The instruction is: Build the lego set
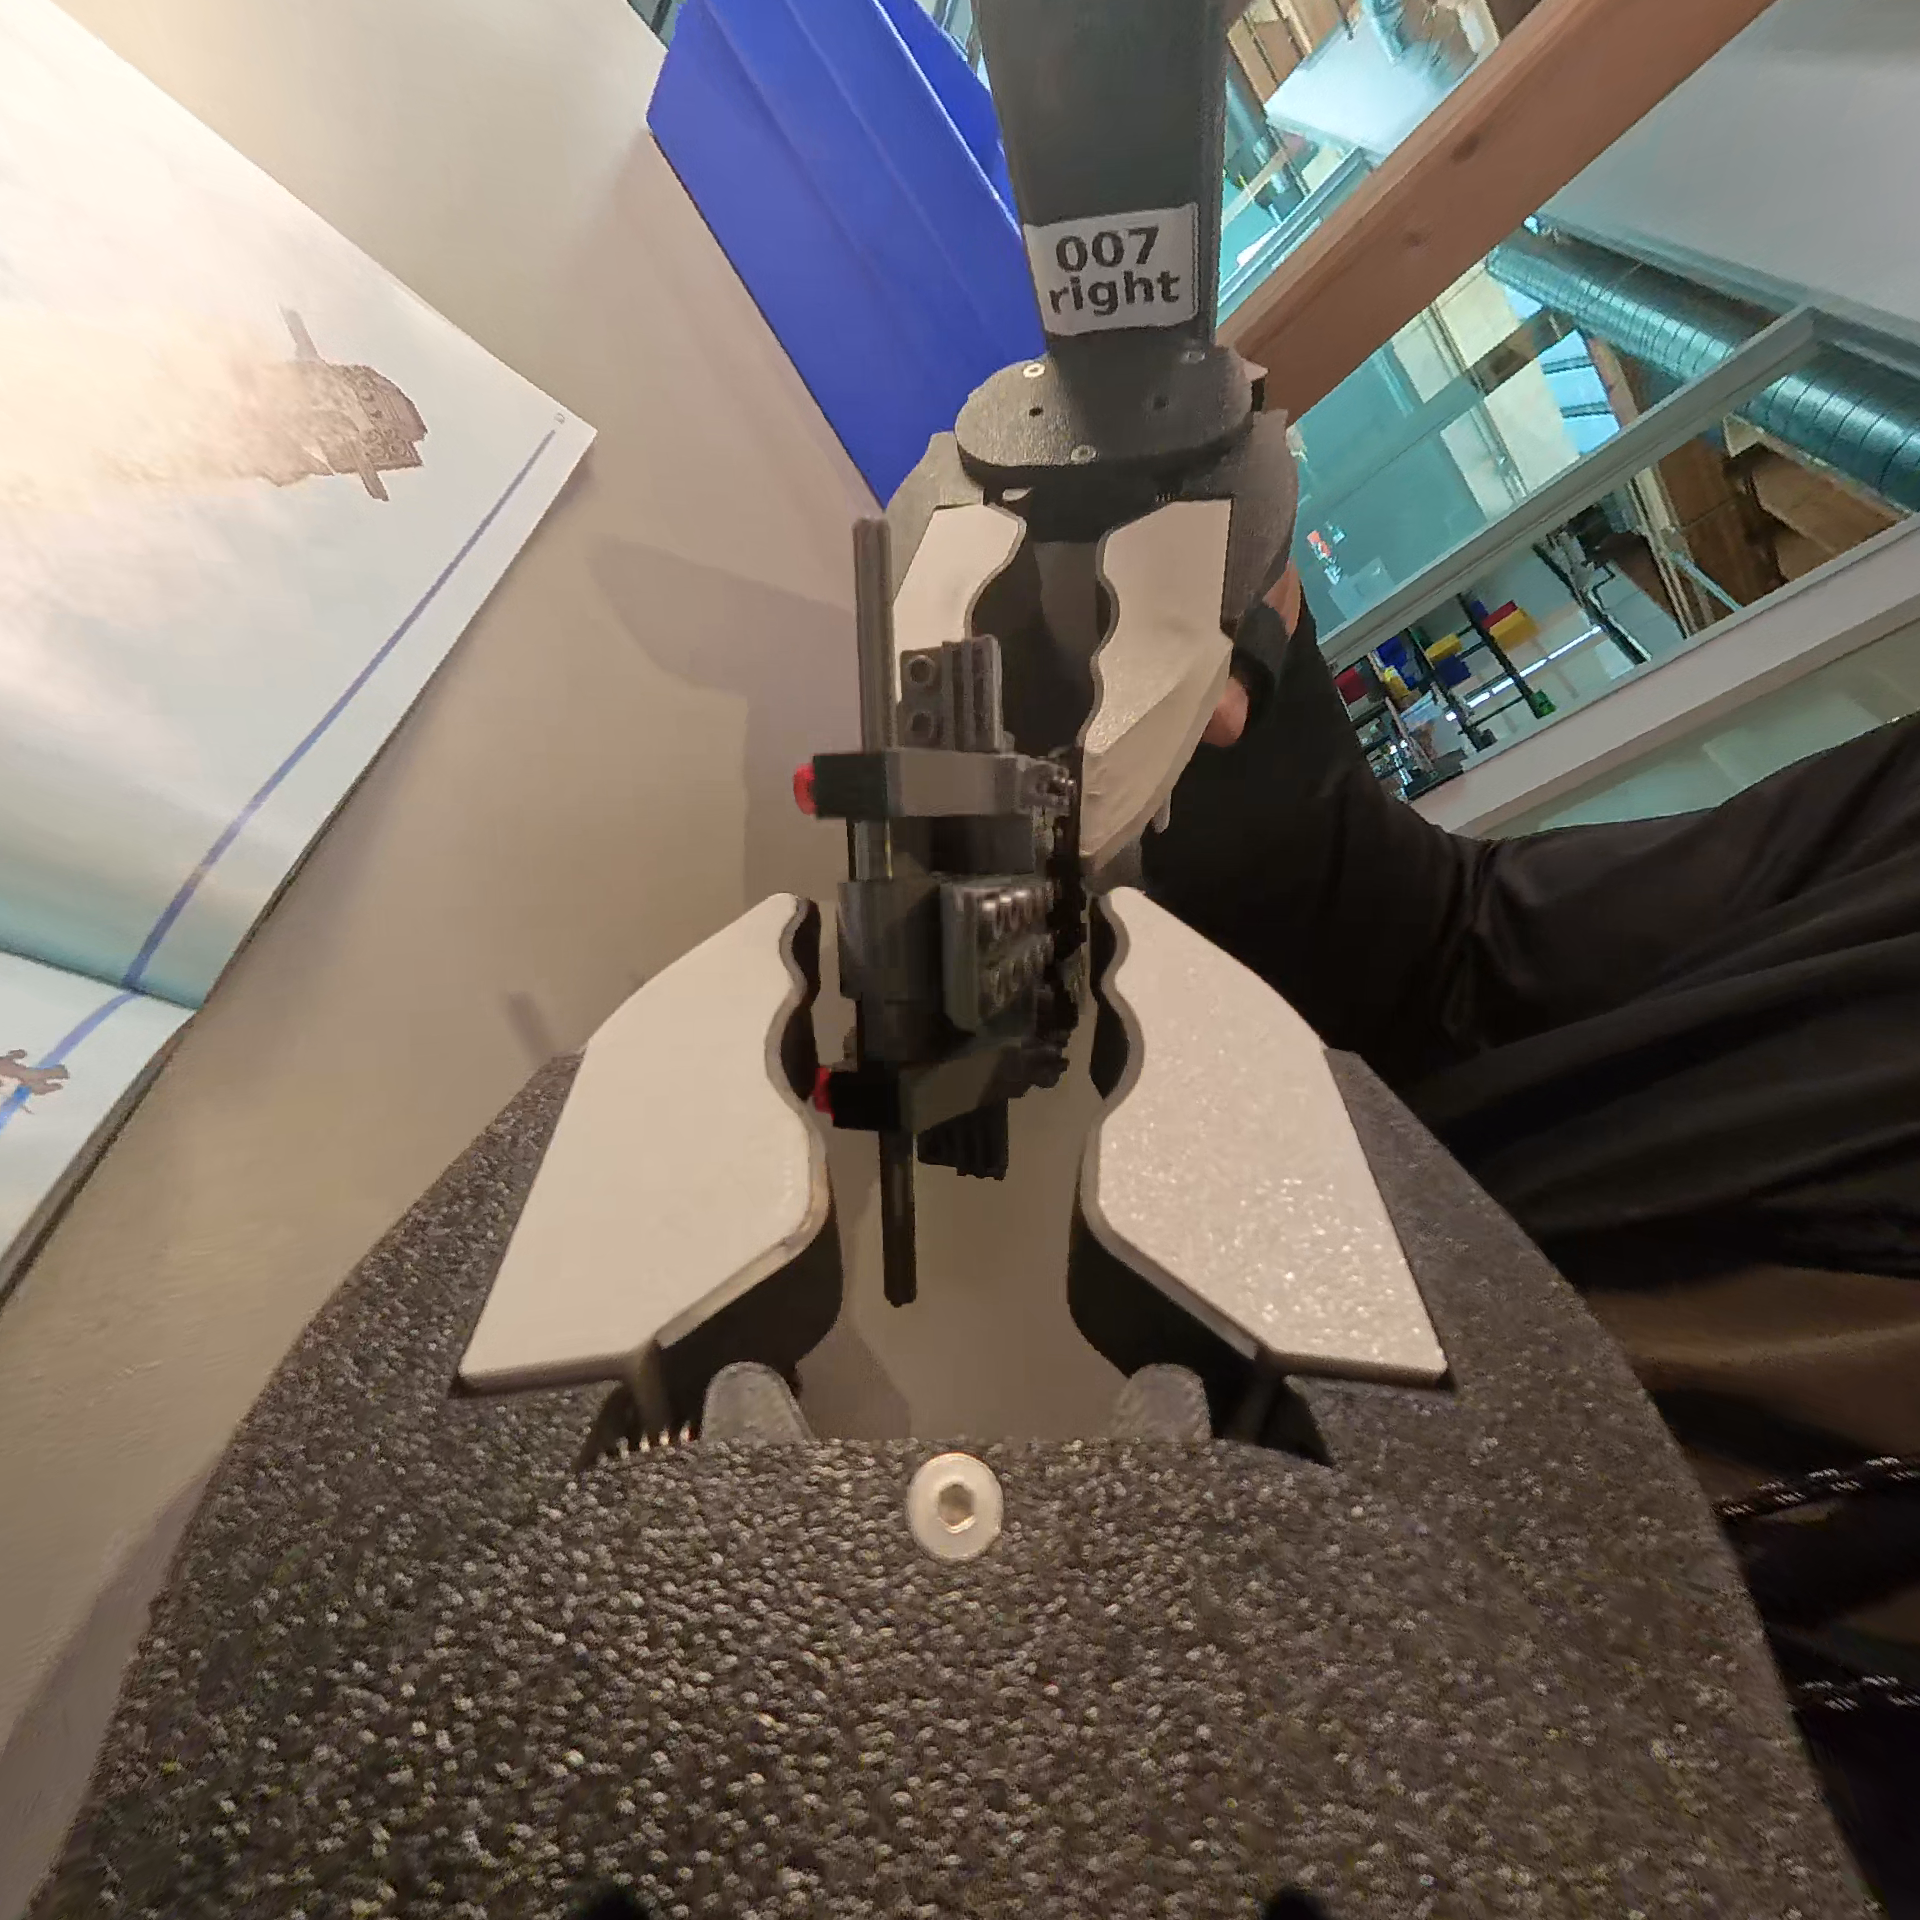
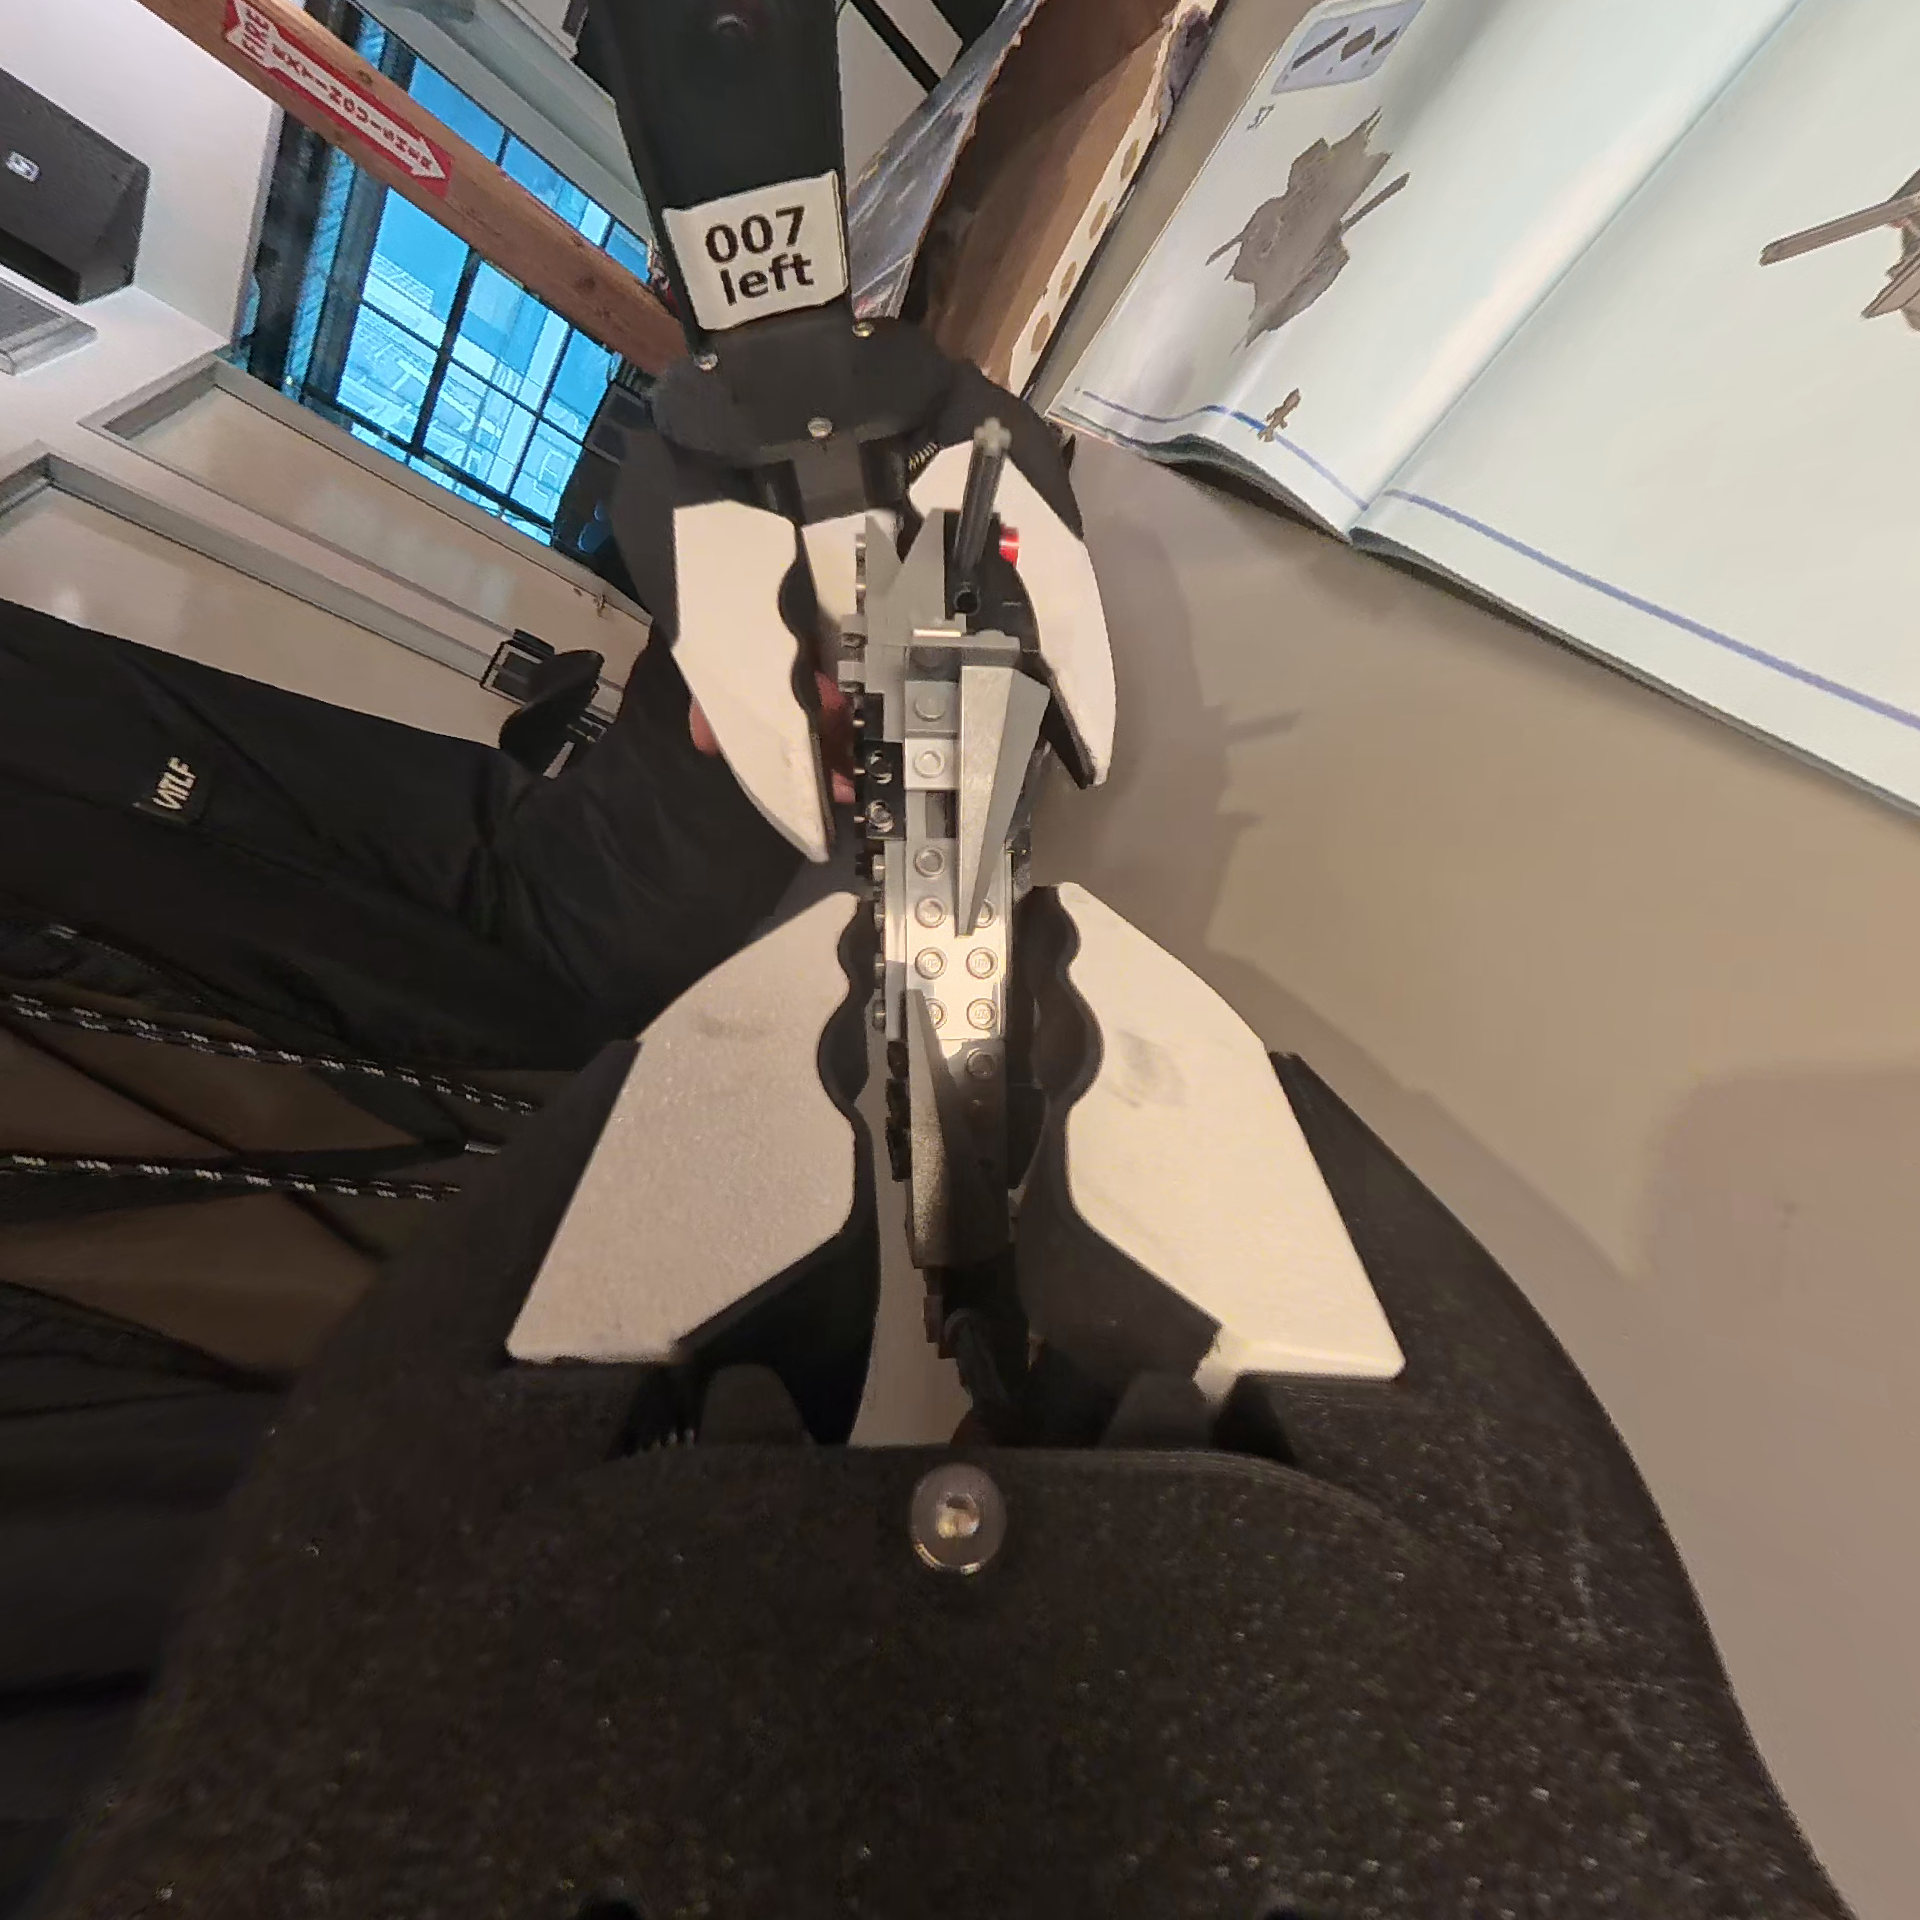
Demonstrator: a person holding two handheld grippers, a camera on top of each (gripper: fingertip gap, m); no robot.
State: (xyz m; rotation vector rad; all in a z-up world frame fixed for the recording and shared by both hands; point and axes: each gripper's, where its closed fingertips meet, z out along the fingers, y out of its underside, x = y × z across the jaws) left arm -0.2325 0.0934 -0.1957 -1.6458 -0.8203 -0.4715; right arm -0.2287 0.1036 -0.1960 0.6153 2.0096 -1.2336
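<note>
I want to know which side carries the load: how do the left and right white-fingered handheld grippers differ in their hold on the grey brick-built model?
The left gripper is spread wider than the right gripper. A sliver shows between the left gripper's finger and the grey brick-built model, while the right gripper's fingers sit tight against its sides. Both straddle the same model from opposite ends.

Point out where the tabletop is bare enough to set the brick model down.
Bare beige tabletop lies between the open instruction booklet and the right gripper. Another bare strip runs between the booklet and the blue bin. The middle is crowded: both grippers close around the brick model, the left gripper included.
</note>
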